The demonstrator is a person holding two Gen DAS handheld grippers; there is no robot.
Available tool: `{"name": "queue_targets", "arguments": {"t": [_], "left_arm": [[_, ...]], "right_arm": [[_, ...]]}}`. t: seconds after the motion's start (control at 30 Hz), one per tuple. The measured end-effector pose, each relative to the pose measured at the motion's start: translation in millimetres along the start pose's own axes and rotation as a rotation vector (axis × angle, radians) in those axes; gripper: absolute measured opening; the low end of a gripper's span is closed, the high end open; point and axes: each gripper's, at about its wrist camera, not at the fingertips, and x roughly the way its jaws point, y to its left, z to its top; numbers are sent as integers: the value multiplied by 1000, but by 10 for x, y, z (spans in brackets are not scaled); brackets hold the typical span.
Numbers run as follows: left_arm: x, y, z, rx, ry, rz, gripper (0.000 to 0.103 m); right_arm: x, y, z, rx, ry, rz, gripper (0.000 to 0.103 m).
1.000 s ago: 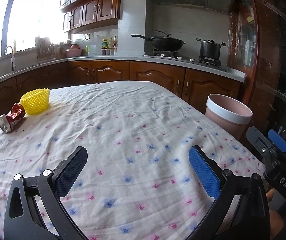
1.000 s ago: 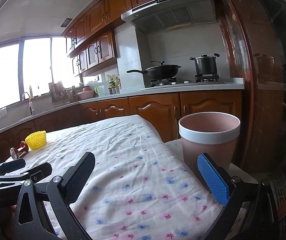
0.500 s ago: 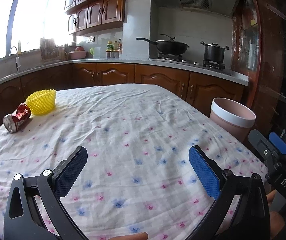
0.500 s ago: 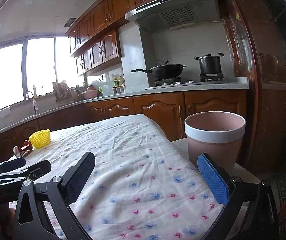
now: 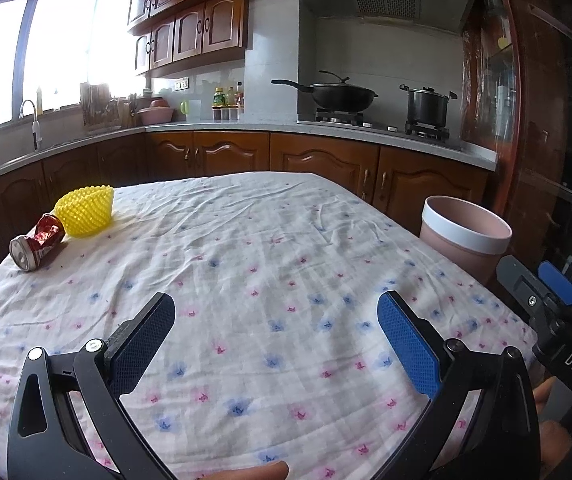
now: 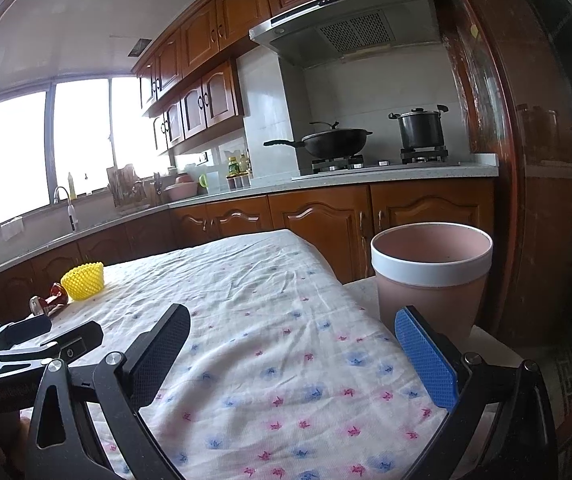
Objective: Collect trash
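A crushed red can (image 5: 37,241) lies on its side at the table's far left, touching a yellow foam net cup (image 5: 85,210). Both also show small in the right wrist view, the can (image 6: 49,302) and the net cup (image 6: 83,281). A pink bin with a white rim (image 5: 464,238) (image 6: 432,276) stands off the table's right edge. My left gripper (image 5: 275,322) is open over the near middle of the cloth, far from the trash. My right gripper (image 6: 292,334) is open near the table's right side, with the bin just beyond its blue pad.
A floral tablecloth (image 5: 253,272) covers the table. Wooden cabinets and a counter with a wok (image 5: 336,94) and pot (image 5: 428,106) run behind. A dark wooden frame (image 6: 526,160) stands right of the bin. A fingertip (image 5: 257,472) shows at the bottom edge.
Both cameras have tilted upward, so the table and trash sit lower in view. Both grippers stay open and nothing has been taken hold of.
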Motion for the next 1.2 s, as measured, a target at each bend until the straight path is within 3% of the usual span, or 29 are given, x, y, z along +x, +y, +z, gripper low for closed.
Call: {"name": "queue_targets", "arguments": {"t": [1.2], "left_arm": [[28, -19, 2, 25, -4, 6, 103]], "right_arm": [[-19, 50, 6, 7, -2, 3, 103]]}}
